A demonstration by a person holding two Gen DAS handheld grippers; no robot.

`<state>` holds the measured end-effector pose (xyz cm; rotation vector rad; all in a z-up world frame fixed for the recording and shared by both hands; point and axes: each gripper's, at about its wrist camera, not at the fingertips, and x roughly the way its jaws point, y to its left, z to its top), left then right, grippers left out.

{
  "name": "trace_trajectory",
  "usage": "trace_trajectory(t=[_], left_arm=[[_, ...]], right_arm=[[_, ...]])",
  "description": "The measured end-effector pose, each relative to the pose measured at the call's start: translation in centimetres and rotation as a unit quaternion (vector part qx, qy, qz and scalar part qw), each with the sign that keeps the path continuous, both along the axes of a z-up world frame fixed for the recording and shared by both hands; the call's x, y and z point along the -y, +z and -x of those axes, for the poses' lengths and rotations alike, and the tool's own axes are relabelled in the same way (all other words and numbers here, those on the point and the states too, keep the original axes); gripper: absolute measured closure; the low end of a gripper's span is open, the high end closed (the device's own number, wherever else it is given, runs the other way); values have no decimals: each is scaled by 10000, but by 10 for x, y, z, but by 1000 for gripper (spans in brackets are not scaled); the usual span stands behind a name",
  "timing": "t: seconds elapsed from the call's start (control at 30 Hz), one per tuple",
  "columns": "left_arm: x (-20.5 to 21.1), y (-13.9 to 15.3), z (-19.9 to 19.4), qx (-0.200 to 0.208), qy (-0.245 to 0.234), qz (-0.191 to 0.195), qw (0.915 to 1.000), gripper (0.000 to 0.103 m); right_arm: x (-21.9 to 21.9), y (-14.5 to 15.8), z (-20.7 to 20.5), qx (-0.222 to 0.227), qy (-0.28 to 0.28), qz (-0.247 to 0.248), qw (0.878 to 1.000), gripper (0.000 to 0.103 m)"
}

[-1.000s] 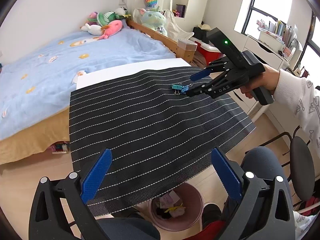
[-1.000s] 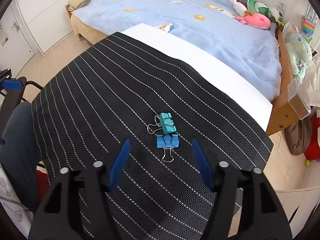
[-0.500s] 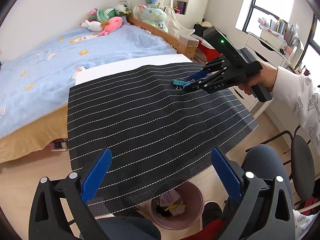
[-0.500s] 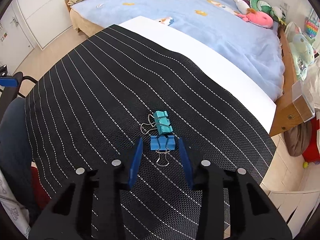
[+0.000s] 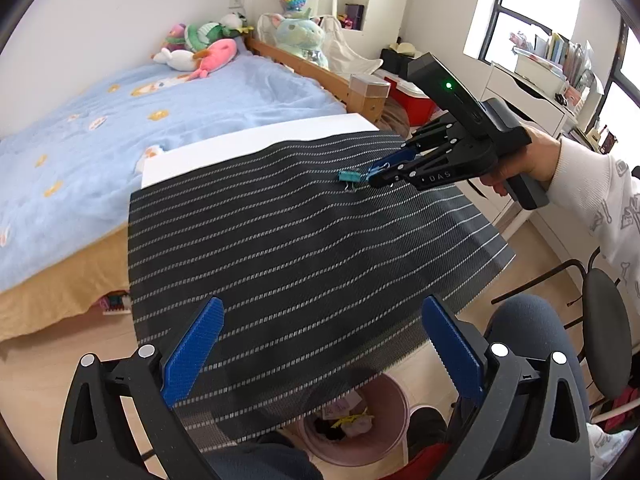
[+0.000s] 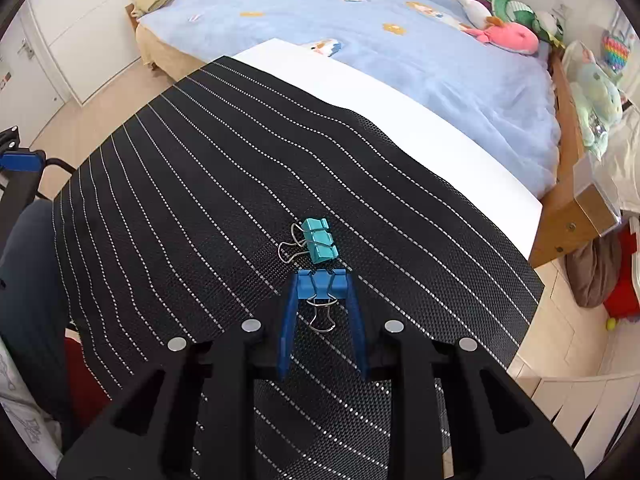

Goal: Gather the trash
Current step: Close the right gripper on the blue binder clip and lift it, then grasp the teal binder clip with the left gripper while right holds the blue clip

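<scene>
Two binder clips lie on the black striped mat (image 6: 200,184): a teal clip (image 6: 319,240) and, just nearer, a blue clip (image 6: 320,285) with its wire handles pointing back at the camera. My right gripper (image 6: 322,286) points steeply down at the mat. Its jaws are closing, and the blue fingers (image 6: 290,312) touch both sides of the blue clip. In the left wrist view the right gripper (image 5: 370,174), held by a hand, meets the mat beside the teal clip (image 5: 350,177). My left gripper (image 5: 324,352) hangs open over the mat's near edge with nothing between its fingers.
A pink bin (image 5: 396,404) holding paper scraps stands on the floor under the mat's near edge. The mat covers a white table (image 5: 240,144) set against a blue bed (image 5: 120,120). A black chair (image 5: 604,320) stands at the right.
The right gripper's jaws have narrowed from wide apart to touching the blue clip's sides, and the gripper has come closer to the mat. The left gripper stays as it was.
</scene>
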<state>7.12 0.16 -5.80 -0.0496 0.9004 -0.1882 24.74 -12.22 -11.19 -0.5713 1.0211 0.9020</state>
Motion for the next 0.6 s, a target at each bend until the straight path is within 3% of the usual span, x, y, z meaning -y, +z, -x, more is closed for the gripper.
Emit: trace_trajectory(t=[0.3,0.6], left_arm=[[13,9,-37,91,-304,-134,9994,8],[27,17,-76,77,-551,-307,9980,8]], right_arm=[[18,19,5,-70,-376,-276,9989,79],[39,26,6,-112,-695,-228,9973,79]])
